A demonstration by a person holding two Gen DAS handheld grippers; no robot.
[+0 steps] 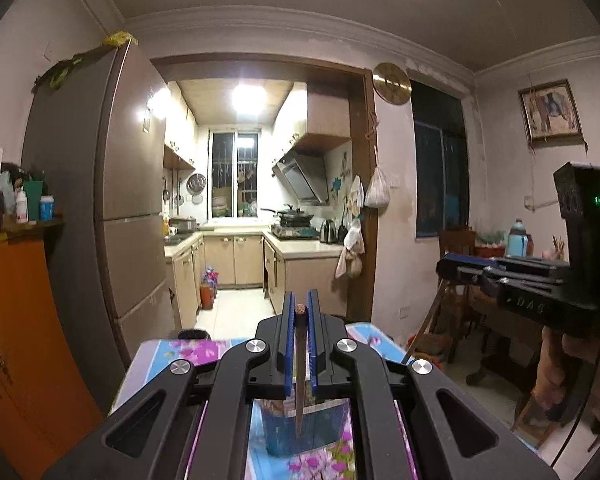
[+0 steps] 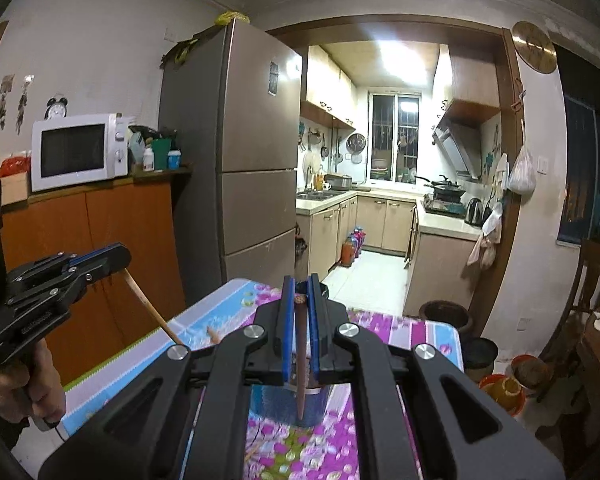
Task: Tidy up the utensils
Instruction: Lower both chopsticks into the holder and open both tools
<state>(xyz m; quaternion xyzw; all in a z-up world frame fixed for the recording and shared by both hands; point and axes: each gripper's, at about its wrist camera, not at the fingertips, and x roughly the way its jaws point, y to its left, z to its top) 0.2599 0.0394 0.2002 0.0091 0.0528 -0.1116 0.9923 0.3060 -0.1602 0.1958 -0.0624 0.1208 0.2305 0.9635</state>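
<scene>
My left gripper (image 1: 300,309) is shut on a brown chopstick (image 1: 299,376) that hangs point down over a blue cylindrical holder (image 1: 300,428) on the flowered table. My right gripper (image 2: 299,298) is shut on a second brown chopstick (image 2: 301,372), its tip hanging over the same blue holder (image 2: 284,404). Each gripper shows in the other's view: the right one (image 1: 452,268) with its chopstick (image 1: 424,322) slanting down, the left one (image 2: 116,256) with its chopstick (image 2: 148,308). Another stick end (image 2: 213,335) lies on the table.
The table has a flowered pink and blue cloth (image 2: 400,332). A fridge (image 2: 236,152) and an orange cabinet (image 2: 96,248) with a microwave (image 2: 78,150) stand to the left. A wooden chair (image 1: 456,292) and buckets (image 2: 504,392) stand to the right. The kitchen doorway lies ahead.
</scene>
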